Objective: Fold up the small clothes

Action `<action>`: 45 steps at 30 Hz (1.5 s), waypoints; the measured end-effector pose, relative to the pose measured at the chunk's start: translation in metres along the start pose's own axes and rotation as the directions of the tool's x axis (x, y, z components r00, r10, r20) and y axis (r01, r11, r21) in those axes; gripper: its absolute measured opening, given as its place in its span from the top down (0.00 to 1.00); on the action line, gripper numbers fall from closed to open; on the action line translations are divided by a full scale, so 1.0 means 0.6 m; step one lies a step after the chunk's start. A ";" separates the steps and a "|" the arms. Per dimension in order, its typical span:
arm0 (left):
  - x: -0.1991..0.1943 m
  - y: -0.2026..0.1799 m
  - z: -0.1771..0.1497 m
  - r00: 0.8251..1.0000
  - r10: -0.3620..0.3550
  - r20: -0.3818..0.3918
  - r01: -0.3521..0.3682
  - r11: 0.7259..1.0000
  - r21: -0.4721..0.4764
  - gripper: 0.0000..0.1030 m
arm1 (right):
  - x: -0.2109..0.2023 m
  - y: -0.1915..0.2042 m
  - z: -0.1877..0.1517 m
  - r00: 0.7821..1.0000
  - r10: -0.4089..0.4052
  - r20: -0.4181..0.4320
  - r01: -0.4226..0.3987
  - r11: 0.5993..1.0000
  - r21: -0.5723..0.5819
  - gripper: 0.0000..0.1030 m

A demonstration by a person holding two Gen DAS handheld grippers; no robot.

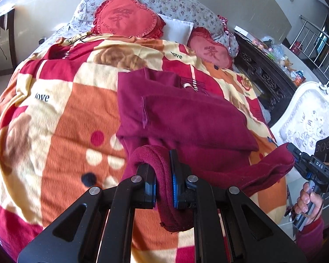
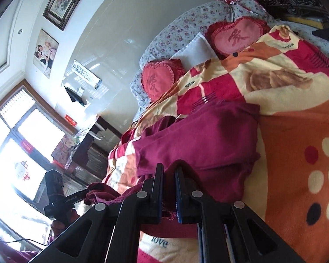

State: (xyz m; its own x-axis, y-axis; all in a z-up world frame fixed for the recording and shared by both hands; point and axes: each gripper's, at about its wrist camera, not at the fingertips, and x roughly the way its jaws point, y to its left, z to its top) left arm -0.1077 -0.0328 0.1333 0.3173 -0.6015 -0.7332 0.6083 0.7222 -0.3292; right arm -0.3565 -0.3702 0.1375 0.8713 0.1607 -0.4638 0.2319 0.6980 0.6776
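A dark red knit garment lies partly folded on the patterned blanket of a bed. My left gripper is shut on the ribbed hem at the garment's near left corner. My right gripper is shut on the other near corner at the bed's right edge, and the hem stretches between the two. In the right wrist view the right gripper pinches the hem, the garment lies ahead, and the left gripper shows at the lower left holding its corner.
Two red heart cushions and a floral pillow lie at the head of the bed. A white chair and a dark carved cabinet stand to the right. A window and desk are on the left.
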 end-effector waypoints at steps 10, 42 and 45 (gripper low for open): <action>0.049 -0.006 0.059 0.999 0.044 0.013 -0.044 0.999 0.026 0.91 | 0.046 -0.015 0.065 0.997 -0.072 0.014 0.072 0.997 -0.028 0.92; 0.193 -0.026 0.235 0.996 0.086 0.031 -0.087 0.995 0.041 0.91 | 0.155 -0.104 0.211 0.983 -0.173 0.054 0.171 0.985 0.030 0.92; 0.218 -0.017 0.242 0.994 0.105 0.012 -0.105 0.994 0.028 0.91 | 0.174 -0.110 0.225 0.982 -0.181 0.045 0.180 0.983 0.030 0.92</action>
State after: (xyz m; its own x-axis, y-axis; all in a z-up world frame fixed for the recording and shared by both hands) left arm 0.0333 -0.1685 0.1275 0.3881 -0.5267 -0.7563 0.5917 0.7716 -0.2337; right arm -0.2223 -0.4935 0.1213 0.8331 0.0001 -0.5531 0.3981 0.6942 0.5997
